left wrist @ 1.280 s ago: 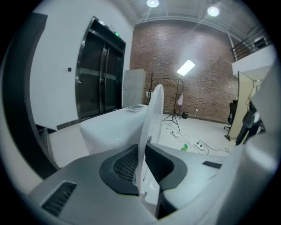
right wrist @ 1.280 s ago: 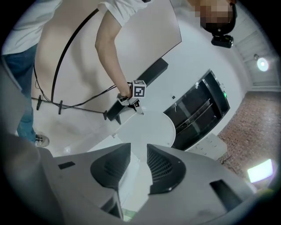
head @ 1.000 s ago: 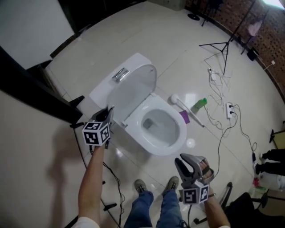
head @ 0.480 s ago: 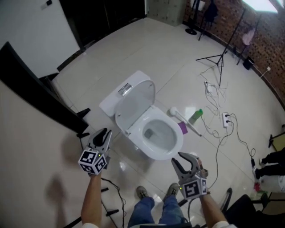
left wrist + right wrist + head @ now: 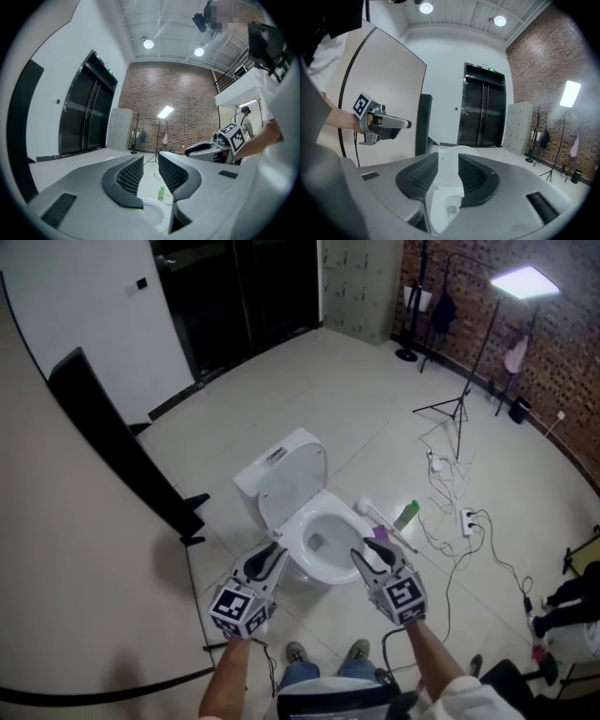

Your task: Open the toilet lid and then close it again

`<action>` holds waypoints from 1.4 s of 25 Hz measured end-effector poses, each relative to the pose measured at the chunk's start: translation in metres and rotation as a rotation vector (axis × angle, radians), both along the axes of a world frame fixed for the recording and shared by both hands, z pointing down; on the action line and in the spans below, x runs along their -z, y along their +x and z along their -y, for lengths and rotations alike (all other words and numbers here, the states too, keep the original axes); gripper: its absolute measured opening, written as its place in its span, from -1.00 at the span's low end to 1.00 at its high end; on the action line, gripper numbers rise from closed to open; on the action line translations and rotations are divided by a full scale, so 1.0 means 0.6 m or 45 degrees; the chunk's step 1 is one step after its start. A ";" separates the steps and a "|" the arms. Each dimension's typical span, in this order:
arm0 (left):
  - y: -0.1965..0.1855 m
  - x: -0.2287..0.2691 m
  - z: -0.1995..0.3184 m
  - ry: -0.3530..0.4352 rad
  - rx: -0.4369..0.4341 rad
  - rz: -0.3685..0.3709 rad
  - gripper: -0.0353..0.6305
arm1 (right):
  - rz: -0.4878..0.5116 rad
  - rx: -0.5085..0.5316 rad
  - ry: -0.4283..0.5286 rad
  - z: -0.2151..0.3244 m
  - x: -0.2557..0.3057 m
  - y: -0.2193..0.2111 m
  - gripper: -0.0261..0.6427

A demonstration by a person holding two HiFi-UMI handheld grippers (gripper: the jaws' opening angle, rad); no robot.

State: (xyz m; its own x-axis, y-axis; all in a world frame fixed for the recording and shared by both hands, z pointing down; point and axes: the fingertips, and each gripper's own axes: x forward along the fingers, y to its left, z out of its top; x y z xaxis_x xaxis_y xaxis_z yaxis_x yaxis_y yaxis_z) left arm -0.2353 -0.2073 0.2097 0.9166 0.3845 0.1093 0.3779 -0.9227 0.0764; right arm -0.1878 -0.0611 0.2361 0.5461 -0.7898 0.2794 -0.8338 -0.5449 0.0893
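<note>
Left gripper point(image 5: 270, 557) hangs before the toilet; its jaws have just opened to a narrow gap, with nothing between them. The toilet lid point(image 5: 292, 474) stands raised against the tank. Both grippers hide the near rim of the bowl point(image 5: 323, 538). Right gripper point(image 5: 367, 559) has likewise just opened narrowly and is empty, masking part of a white item beside the green bottle point(image 5: 406, 515).

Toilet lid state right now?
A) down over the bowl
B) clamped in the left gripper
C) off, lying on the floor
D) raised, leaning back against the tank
D: the head view shows the lid upright against the tank, leaving the bowl uncovered.
</note>
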 end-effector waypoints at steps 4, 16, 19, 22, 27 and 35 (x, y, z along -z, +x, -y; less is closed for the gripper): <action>-0.043 0.042 -0.060 0.036 -0.044 -0.058 -0.61 | -0.012 0.056 0.000 -0.014 0.015 -0.041 -0.53; -0.040 0.090 -0.146 0.057 -0.108 -0.113 -0.64 | -0.035 0.068 0.040 -0.048 0.050 -0.047 -0.53; -0.036 0.086 -0.161 0.055 -0.093 -0.108 -0.64 | -0.025 0.066 0.042 -0.068 0.041 -0.047 -0.53; -0.030 0.071 -0.179 0.067 -0.069 -0.096 -0.64 | -0.020 0.068 0.039 -0.095 0.028 -0.041 -0.53; -0.018 0.048 -0.212 0.094 0.002 -0.079 -0.64 | -0.033 0.089 0.035 -0.157 0.017 -0.023 -0.53; 0.018 0.036 -0.229 0.137 0.070 -0.011 -0.64 | -0.079 0.204 -0.050 -0.194 0.004 0.047 -0.53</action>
State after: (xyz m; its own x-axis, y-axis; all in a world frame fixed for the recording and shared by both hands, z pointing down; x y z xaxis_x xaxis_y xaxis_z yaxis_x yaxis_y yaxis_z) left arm -0.2243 -0.0700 0.1880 0.9372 0.3199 0.1390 0.3266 -0.9448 -0.0274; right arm -0.1596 0.0554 0.2338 0.4312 -0.8573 0.2814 -0.9019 -0.4005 0.1620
